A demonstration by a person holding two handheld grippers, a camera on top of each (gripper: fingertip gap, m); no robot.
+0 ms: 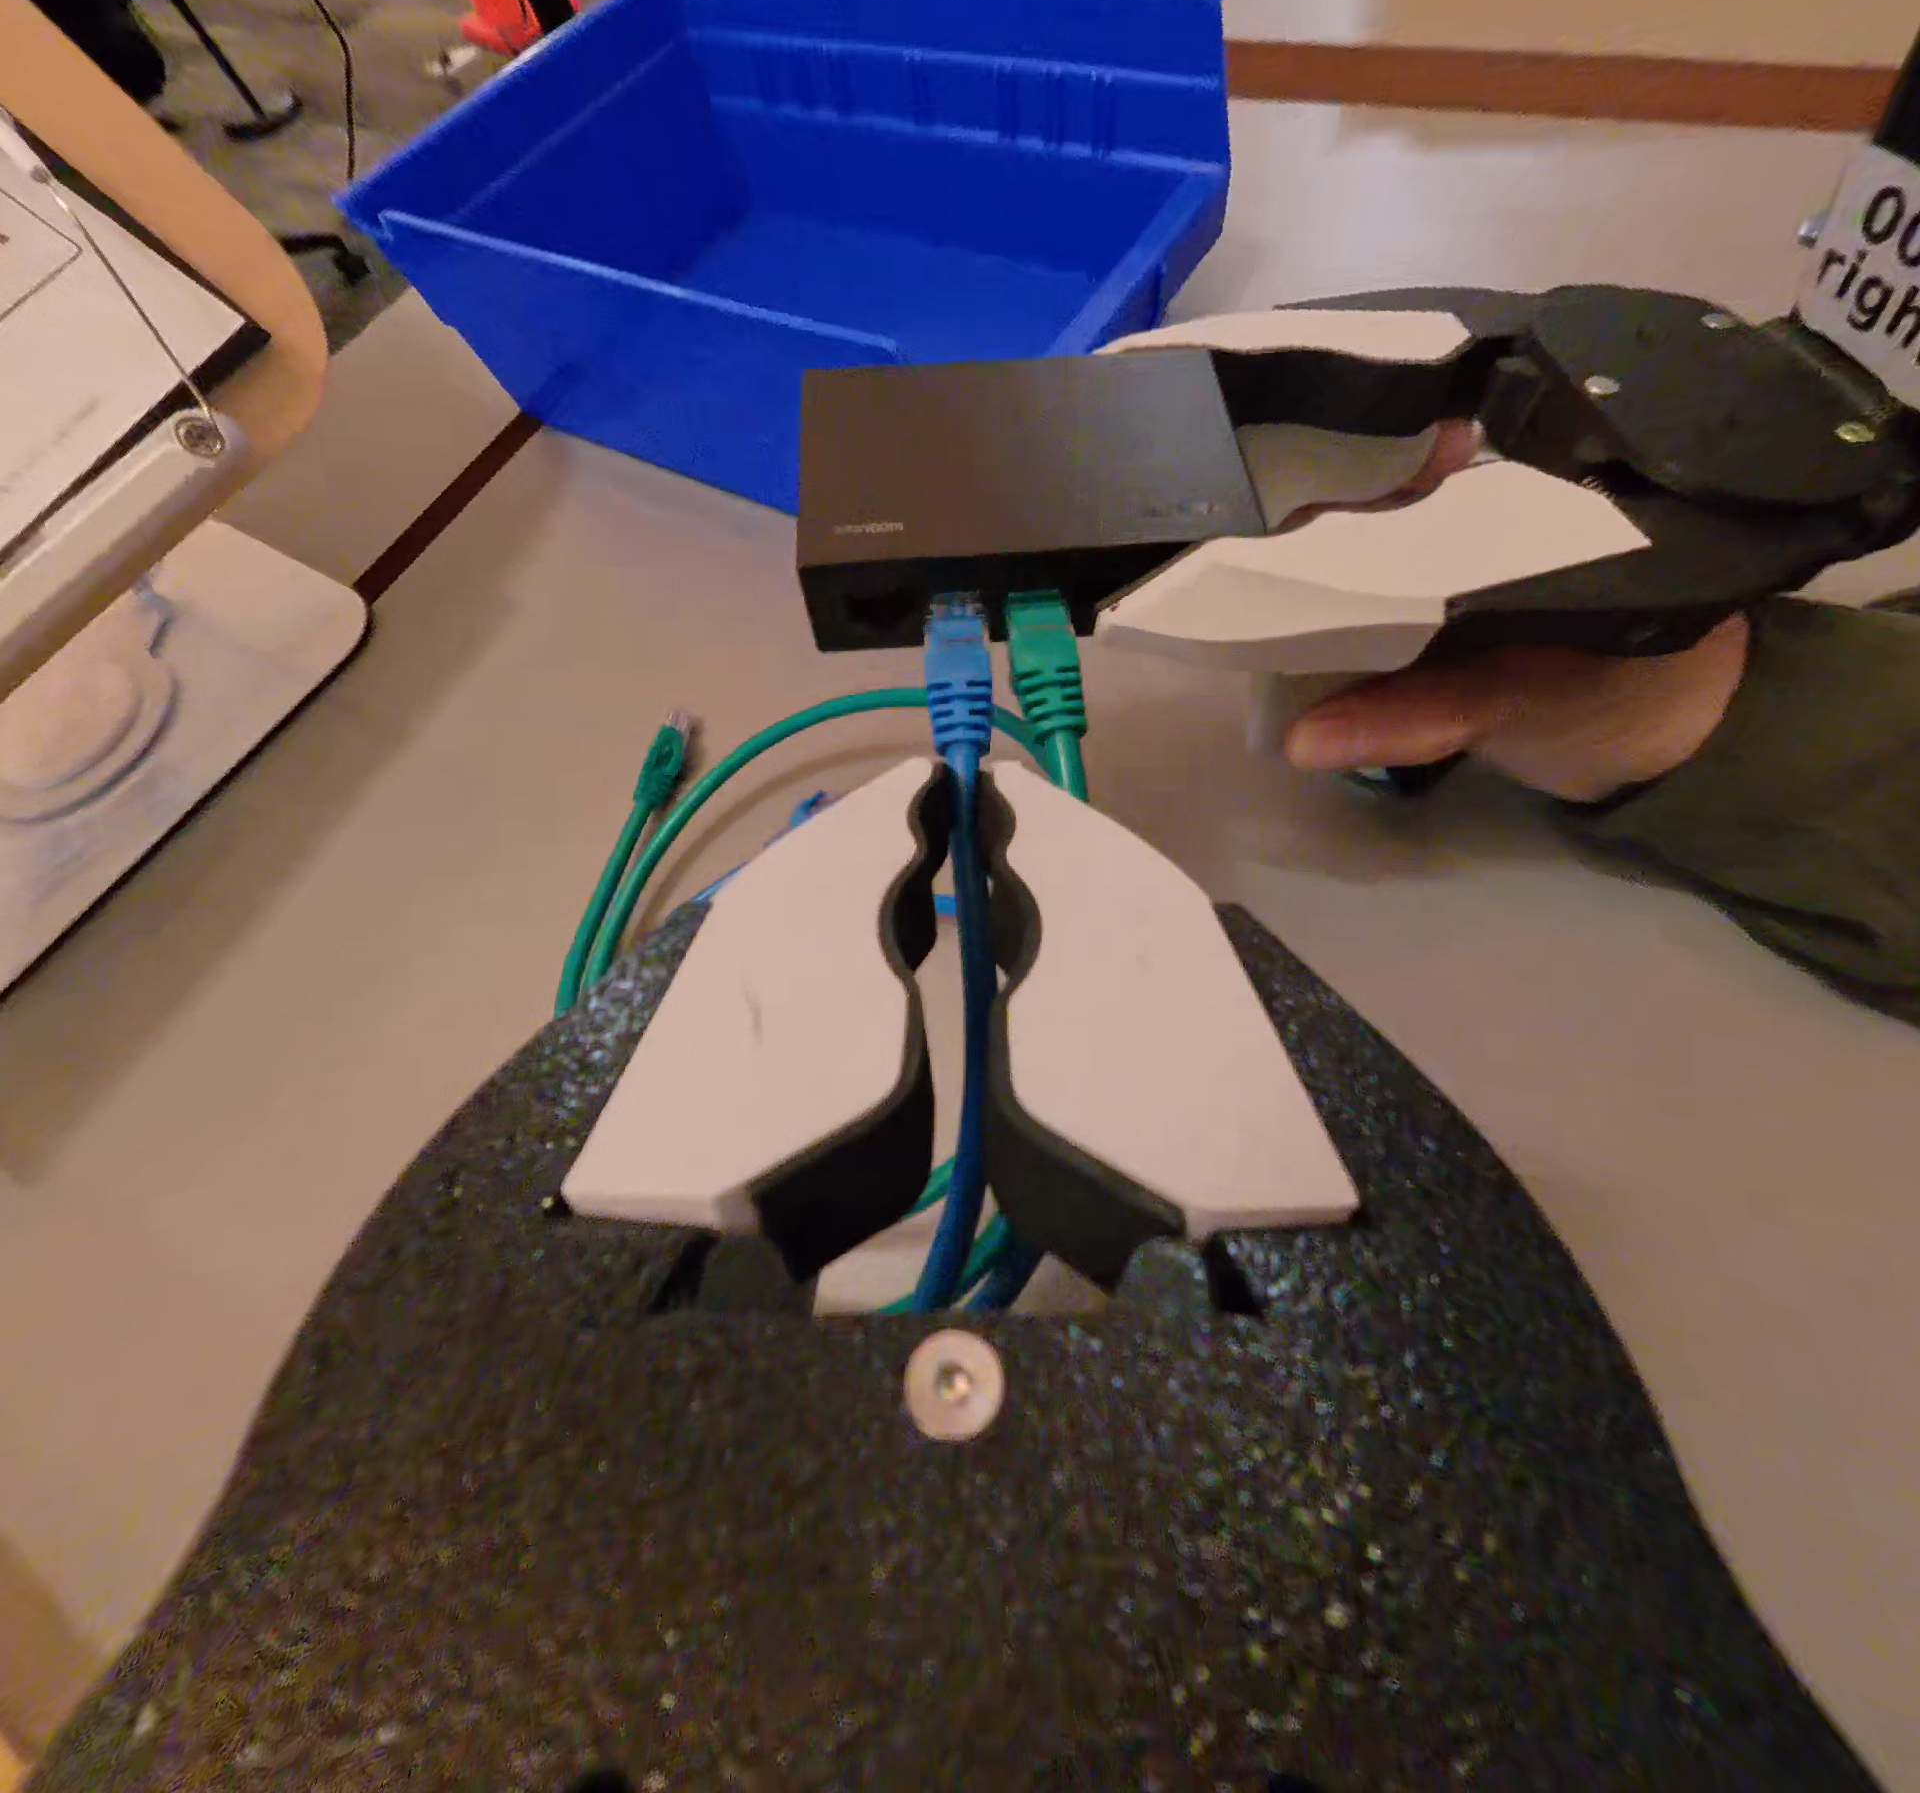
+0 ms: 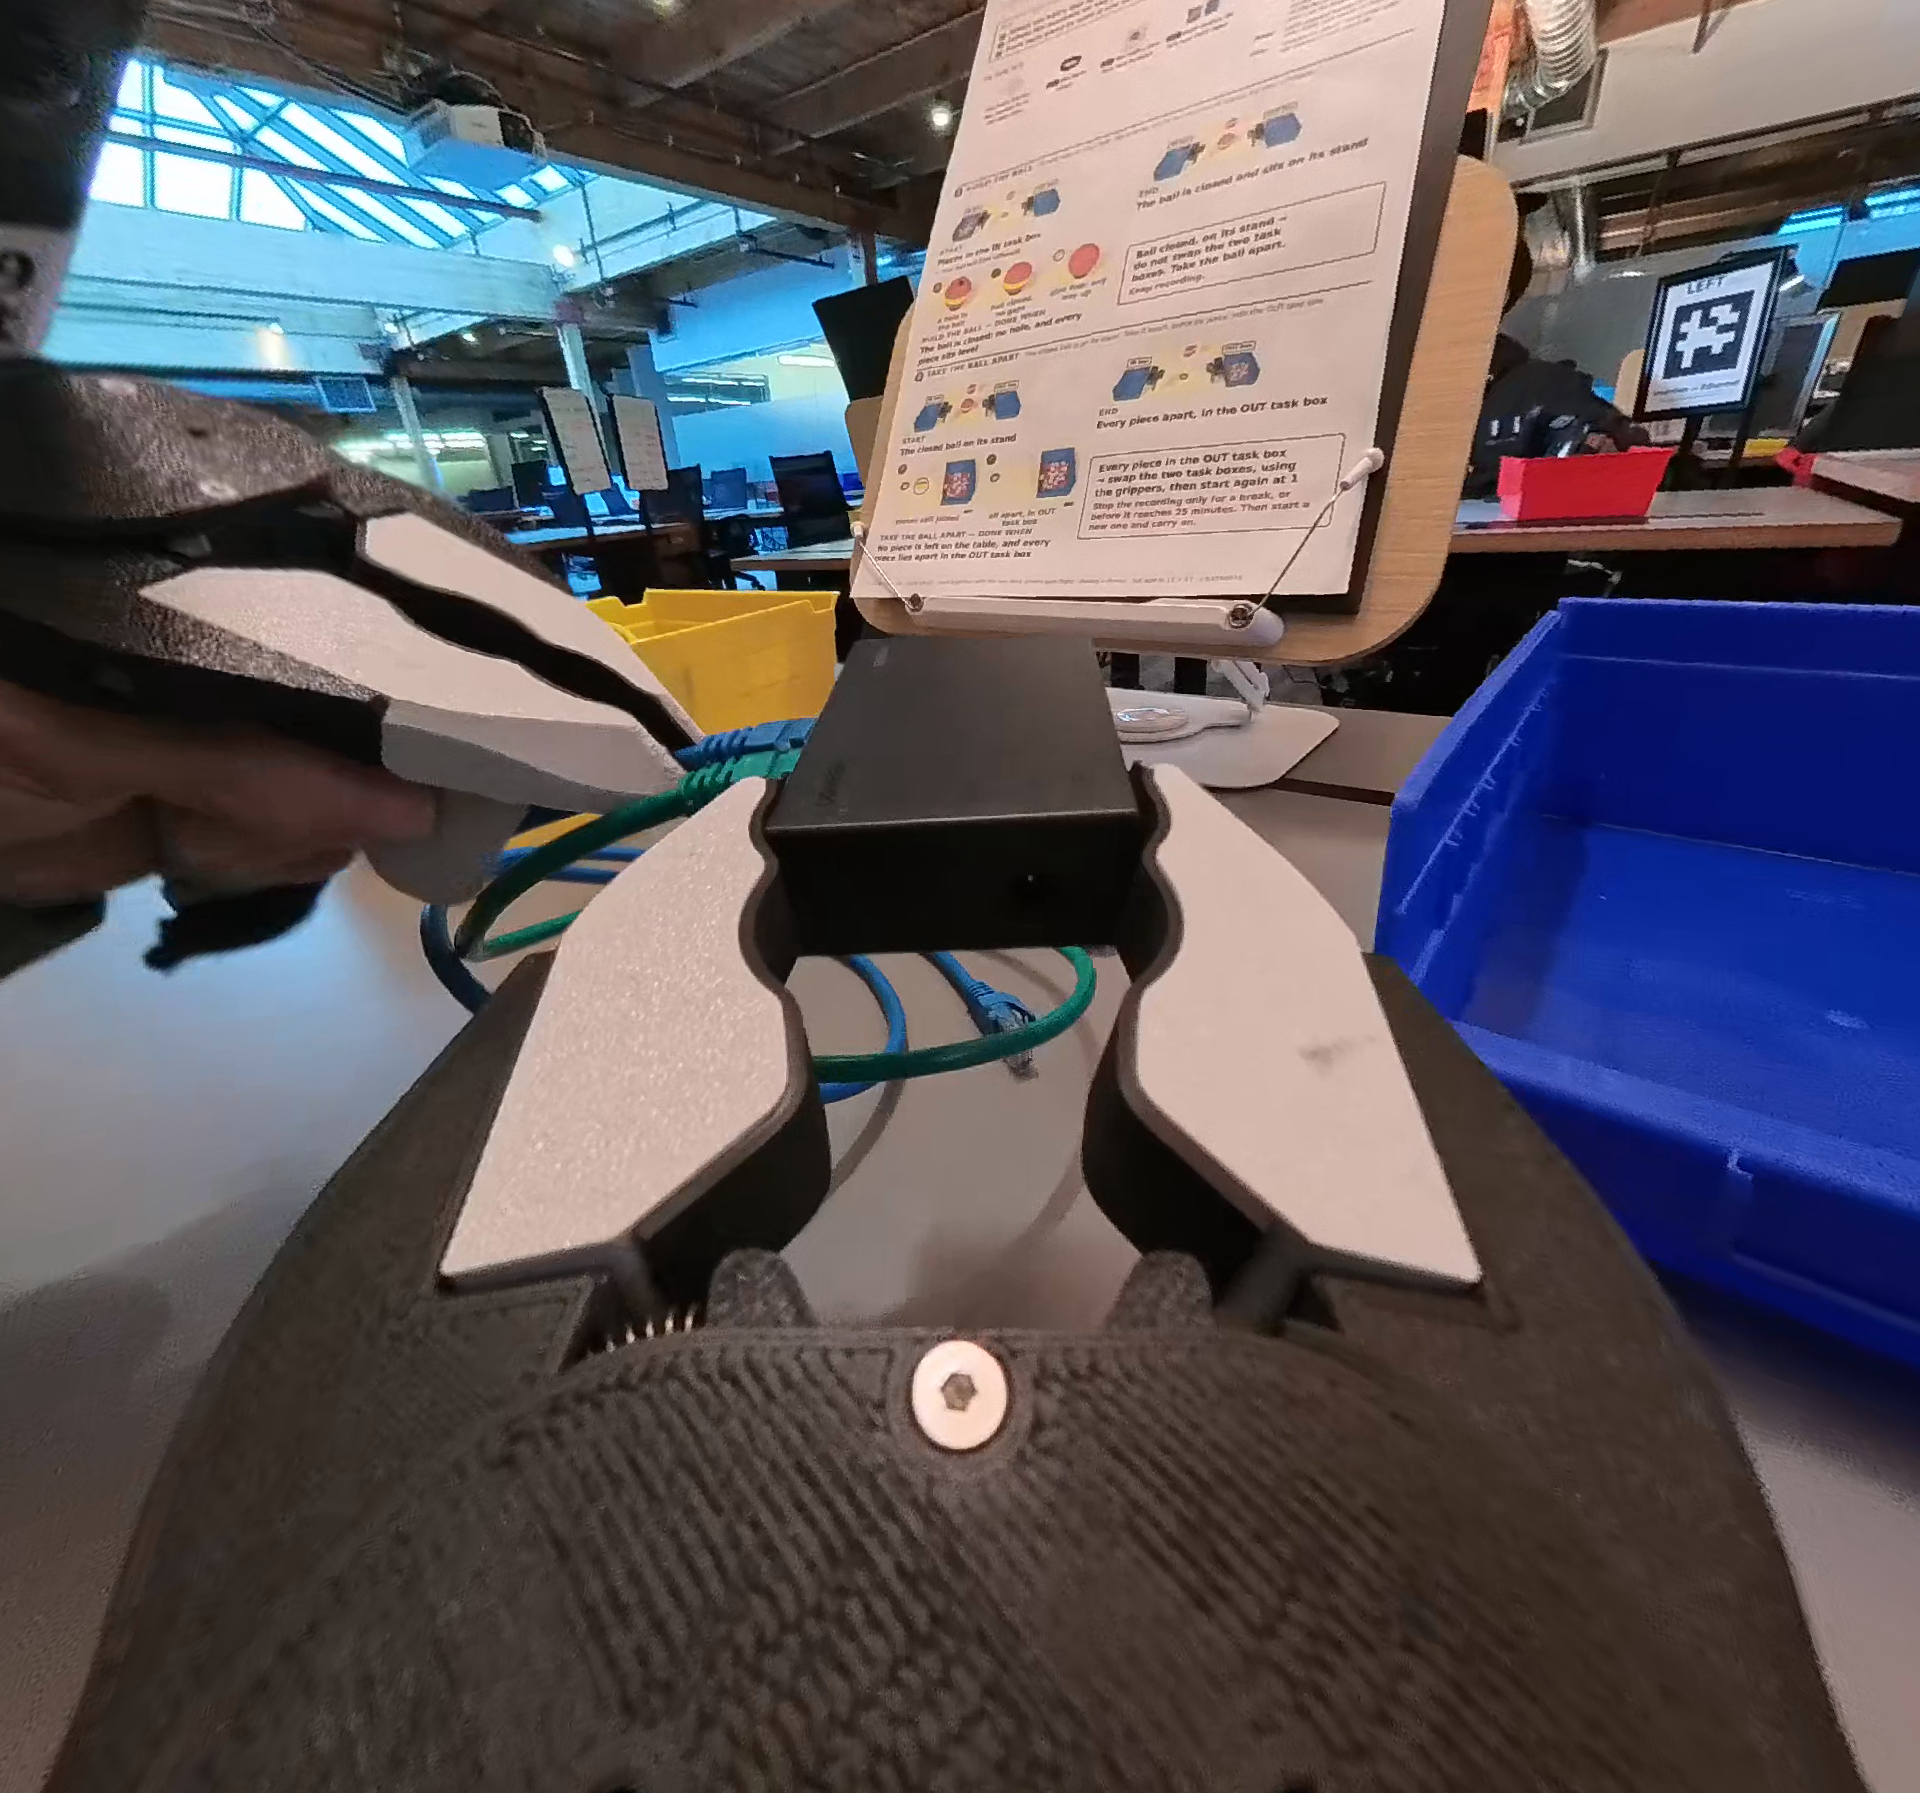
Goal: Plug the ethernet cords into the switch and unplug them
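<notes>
The black switch (image 1: 1018, 465) is held a little above the table by my right gripper (image 1: 1143, 486), whose fingers clamp its two long sides at the right end. In the right wrist view the switch (image 2: 956, 839) sits between the fingers of my right gripper (image 2: 954, 787). A blue cord's plug (image 1: 956, 647) and a green cord's plug (image 1: 1044, 647) sit in neighbouring front ports. My left gripper (image 1: 956, 777) is shut on the blue cord (image 1: 971, 964) just behind its plug, and it also shows in the right wrist view (image 2: 665, 735). A loose green plug (image 1: 660, 767) and a loose blue plug (image 2: 997, 1011) lie on the table.
An empty blue bin (image 1: 623, 361) stands just behind the switch, to my right in the right wrist view (image 2: 1558, 912). A paper sheet on a wooden stand (image 2: 1143, 289) stands beyond the switch. A yellow bin (image 2: 727, 652) is farther off. Cord loops (image 2: 935, 1052) lie under the switch.
</notes>
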